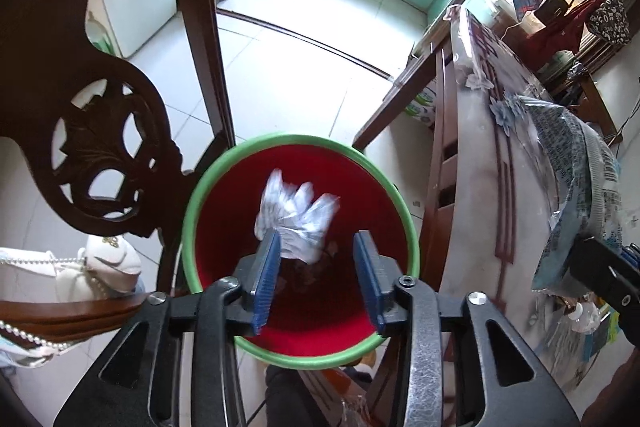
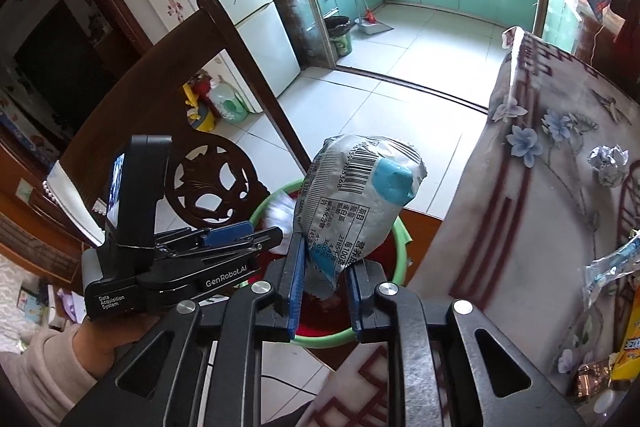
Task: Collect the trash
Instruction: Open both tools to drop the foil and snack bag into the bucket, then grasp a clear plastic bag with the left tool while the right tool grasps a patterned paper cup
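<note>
A red bin with a green rim (image 1: 200, 203) stands on the floor beside the table. My left gripper (image 1: 320, 267) is open right above its mouth. A white crumpled wrapper (image 1: 298, 215), blurred, is in the air between the blue pads and the bin's inside. My right gripper (image 2: 324, 287) is shut on the lower end of a silver and blue snack bag (image 2: 356, 199), held above the bin (image 2: 264, 211). That bag also shows at the right of the left wrist view (image 1: 576, 195). The left gripper shows in the right wrist view (image 2: 224, 239).
A carved dark wooden chair (image 1: 104, 131) stands left of the bin. The table with a flowered cloth (image 2: 540, 195) is at the right, with a crumpled foil ball (image 2: 608, 163) and other wrappers (image 2: 616, 267) on it. White tiled floor lies beyond.
</note>
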Action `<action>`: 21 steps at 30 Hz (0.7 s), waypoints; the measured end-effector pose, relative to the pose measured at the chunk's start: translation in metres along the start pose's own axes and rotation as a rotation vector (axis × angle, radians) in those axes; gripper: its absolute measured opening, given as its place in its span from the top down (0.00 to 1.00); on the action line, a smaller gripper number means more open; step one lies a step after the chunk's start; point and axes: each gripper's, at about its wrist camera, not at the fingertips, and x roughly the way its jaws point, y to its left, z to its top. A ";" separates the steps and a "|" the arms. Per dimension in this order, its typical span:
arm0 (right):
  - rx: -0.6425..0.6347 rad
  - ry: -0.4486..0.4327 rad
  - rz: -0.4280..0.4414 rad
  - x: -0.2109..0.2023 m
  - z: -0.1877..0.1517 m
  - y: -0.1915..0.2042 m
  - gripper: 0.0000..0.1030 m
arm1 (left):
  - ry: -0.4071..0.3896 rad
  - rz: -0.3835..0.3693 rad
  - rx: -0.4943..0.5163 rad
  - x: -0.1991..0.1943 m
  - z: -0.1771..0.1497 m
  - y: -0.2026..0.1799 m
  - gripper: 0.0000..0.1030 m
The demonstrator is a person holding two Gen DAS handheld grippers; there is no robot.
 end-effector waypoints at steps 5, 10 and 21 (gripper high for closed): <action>-0.002 -0.012 0.006 0.000 0.001 0.003 0.68 | -0.014 0.001 -0.016 -0.004 0.001 0.005 0.54; 0.004 -0.021 0.002 -0.004 0.000 0.001 0.64 | -0.021 0.014 -0.022 -0.008 -0.002 0.007 0.54; 0.048 -0.056 -0.016 -0.024 -0.009 -0.020 0.48 | -0.049 0.048 -0.030 -0.017 -0.006 0.004 0.45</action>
